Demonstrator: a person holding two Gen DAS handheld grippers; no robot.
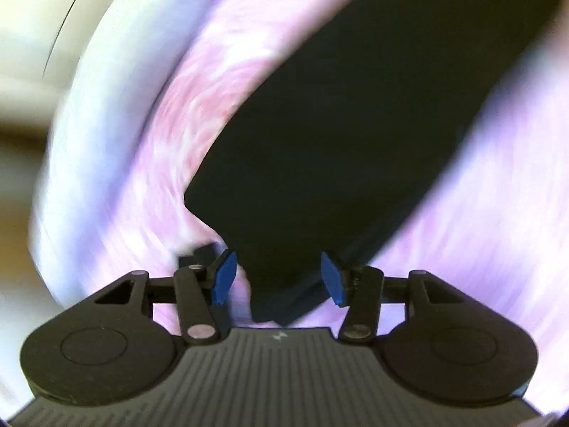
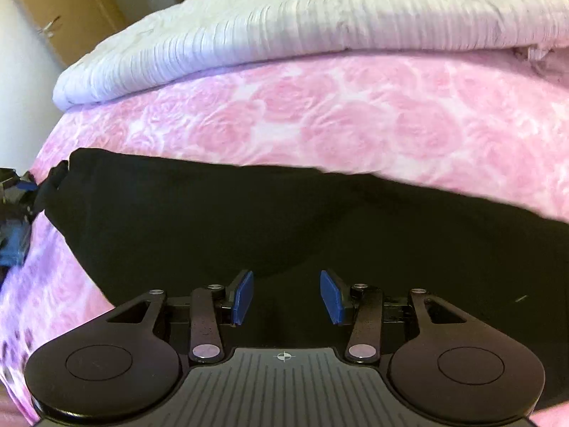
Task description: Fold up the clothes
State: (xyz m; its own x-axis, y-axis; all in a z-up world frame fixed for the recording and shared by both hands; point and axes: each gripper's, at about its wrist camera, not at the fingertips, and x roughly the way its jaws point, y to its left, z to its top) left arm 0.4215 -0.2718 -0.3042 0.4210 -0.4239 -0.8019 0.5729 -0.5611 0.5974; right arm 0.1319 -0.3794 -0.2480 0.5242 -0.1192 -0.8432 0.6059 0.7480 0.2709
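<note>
A black garment (image 2: 249,213) lies spread across a pink rose-patterned bedspread (image 2: 355,106). In the left wrist view the garment (image 1: 355,124) stretches away and one corner of it hangs between the jaws of my left gripper (image 1: 279,277), which stand open with a wide gap; this view is motion-blurred. My right gripper (image 2: 286,297) is open just above the near part of the garment, its blue pads apart. The left gripper also shows at the far left of the right wrist view (image 2: 14,220), beside the garment's left end.
A white ribbed blanket (image 2: 320,17) lies folded along the far side of the bed. A wooden door (image 2: 71,10) and a pale wall stand beyond the bed at the upper left. The bed's edge drops away at the left.
</note>
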